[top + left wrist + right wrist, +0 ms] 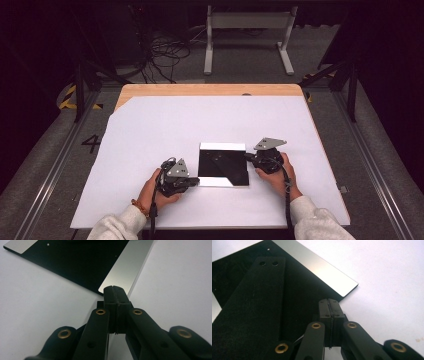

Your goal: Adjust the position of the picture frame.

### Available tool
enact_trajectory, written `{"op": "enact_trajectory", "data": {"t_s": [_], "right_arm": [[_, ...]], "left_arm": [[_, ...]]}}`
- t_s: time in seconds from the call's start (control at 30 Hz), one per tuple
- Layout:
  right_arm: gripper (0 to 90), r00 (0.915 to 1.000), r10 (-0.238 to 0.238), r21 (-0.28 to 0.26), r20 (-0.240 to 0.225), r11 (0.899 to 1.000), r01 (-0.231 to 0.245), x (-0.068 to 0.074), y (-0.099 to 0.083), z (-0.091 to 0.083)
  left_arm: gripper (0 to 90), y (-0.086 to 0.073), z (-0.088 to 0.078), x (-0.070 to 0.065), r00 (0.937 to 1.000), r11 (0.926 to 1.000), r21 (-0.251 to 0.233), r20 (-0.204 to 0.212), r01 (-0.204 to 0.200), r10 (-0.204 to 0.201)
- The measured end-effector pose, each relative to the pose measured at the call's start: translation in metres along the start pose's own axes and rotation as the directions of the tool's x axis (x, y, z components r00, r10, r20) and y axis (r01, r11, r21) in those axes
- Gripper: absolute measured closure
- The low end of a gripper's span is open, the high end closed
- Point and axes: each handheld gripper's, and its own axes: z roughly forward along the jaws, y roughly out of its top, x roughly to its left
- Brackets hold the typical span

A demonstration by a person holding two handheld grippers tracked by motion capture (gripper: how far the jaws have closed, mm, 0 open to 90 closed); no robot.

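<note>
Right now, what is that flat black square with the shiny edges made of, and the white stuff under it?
The square plate looks like metal: its bare strips are smooth, silvery and reflective, perhaps aluminium, while the middle has a matte black coating or covering. The white sheet beneath looks like paper or thin card, flat and dull. The table edge beyond it looks like pale wood.

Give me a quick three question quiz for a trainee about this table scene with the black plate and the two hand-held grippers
1. True or false: the left hand-held gripper has its jaws pressed together.
2. What does the black plate rest on? A) bare wood B) a white sheet C) the floor
3. Fill in: the strips along the plate's edges look ____ in colour.

Key: 1 true. 2 B, the white sheet. 3 silver. The right hand-held gripper is also closed, at the plate's edge.
</note>
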Motion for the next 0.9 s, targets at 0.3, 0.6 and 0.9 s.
{"op": "enact_trajectory", "data": {"t_s": [0.3, 0.6, 0.9], "right_arm": [[90.0, 0.9999, 0.001, 0.003, 0.011, 1.0, -0.001, 0.0, 0.002, 0.002], [90.0, 0.999, -0.044, 0.026, 0.0, 0.999, 0.044, 0.003, -0.001, -0.006], [90.0, 0.997, -0.059, 0.027, -0.051, 0.998, 0.06, 0.009, -0.014, -0.028]], "left_arm": [[89.9, 0.0, 0.001, 0.002, 0.9999, 1.0, -0.006, 0.011, 0.004, -0.004], [89.9, 0.0, -0.001, 0.0, 0.9997, 0.9997, -0.019, 0.013, -0.018, 0.018], [89.5, -0.002, -0.01, -0.006, 0.9981, 0.9981, -0.01, 0.001, -0.061, 0.061]]}}
